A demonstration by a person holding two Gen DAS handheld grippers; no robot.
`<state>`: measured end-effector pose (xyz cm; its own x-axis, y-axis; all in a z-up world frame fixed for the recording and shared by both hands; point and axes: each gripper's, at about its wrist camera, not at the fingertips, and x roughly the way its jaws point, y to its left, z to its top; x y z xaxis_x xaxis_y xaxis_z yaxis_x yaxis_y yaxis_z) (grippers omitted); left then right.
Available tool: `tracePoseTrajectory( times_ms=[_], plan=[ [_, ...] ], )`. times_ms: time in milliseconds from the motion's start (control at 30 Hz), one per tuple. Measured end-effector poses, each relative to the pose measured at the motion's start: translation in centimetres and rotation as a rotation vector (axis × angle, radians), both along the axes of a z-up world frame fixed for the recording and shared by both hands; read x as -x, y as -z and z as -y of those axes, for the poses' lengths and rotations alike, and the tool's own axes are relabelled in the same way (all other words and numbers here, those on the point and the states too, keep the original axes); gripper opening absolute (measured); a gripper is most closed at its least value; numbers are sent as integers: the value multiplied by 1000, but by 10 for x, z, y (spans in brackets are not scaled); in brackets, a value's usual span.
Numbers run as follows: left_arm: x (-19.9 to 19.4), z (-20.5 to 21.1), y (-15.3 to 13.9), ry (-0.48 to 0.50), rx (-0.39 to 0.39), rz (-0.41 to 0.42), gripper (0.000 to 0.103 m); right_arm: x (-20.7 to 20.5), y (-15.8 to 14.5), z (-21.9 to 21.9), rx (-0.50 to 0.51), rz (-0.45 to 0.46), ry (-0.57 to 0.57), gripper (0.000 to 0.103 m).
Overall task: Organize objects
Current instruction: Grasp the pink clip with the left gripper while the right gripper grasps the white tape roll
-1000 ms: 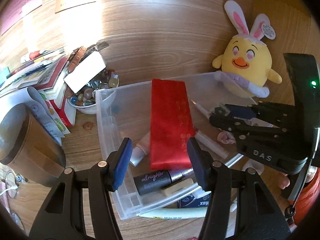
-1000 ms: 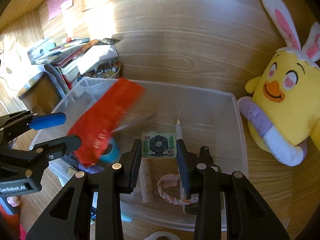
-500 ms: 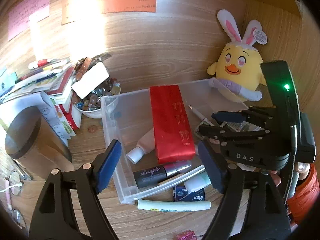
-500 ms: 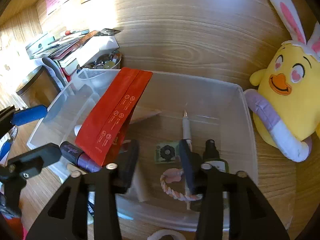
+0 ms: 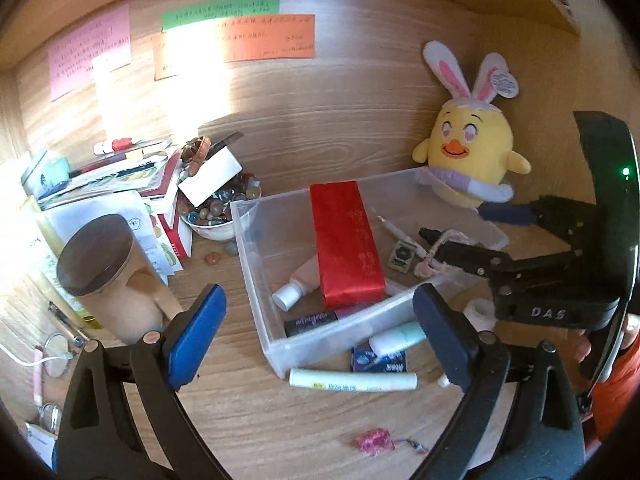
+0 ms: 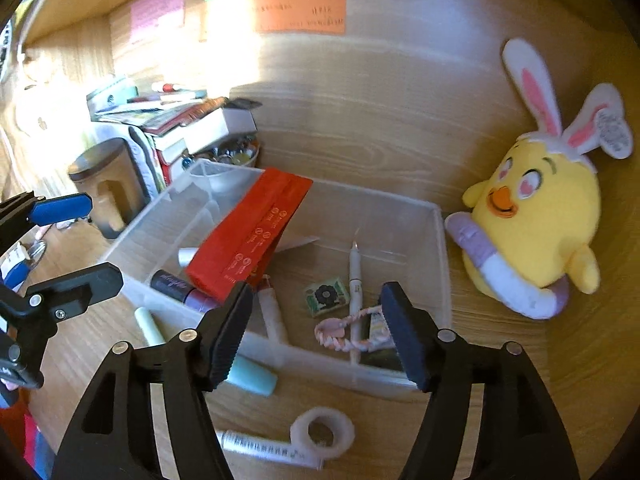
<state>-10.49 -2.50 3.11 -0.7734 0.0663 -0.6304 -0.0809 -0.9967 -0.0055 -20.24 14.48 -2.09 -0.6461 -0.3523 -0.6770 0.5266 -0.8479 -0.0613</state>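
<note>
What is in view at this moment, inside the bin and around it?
clear plastic bin: one, transparent, mid-desk.
red pouch: one, red, in the bin.
small green tile: one, green with a dark flower, bin floor.
pen: one, white, in the bin beside the tile.
braided hair tie: one, pink, in the bin.
dark tube: one, at the bin's front wall.
plush chick: one, yellow with rabbit ears, right of the bin.
long white tube: one, on the desk in front of the bin.
bowl of beads: one, left of the bin.
lidded jar: one, tan with dark lid, far left.
left gripper: open, empty.
right gripper: open, empty.
</note>
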Motion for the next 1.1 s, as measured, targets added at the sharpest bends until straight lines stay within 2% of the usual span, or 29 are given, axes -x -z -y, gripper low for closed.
tracePoseTrajectory(
  times_ms=[67,300,567,800,833,900,1033,1100],
  plan=[
    [-9,-1,0,8,5,-2,98,-8,-3,-4,4,-18,2,72],
    [-33,0,12,13,-15,27,98,-34,-3,-26,30,-28,19,72],
    [-48,-2,43,15,-23,116,98,-45,21,-52,42,41,60,73],
    [-56,-11,66,45,-25,171,98,-47,51,-60,1,101,74,73],
    [-57,-13,68,54,-31,178,97,-47,53,-60,-1,108,69,73],
    [-58,-16,72,72,-42,195,88,-46,57,-57,-5,119,58,73],
    [-57,-22,82,96,-38,232,83,-43,64,-49,-11,132,36,73],
    [-56,-24,87,109,-37,253,74,-41,66,-46,-9,138,28,72]
  ],
)
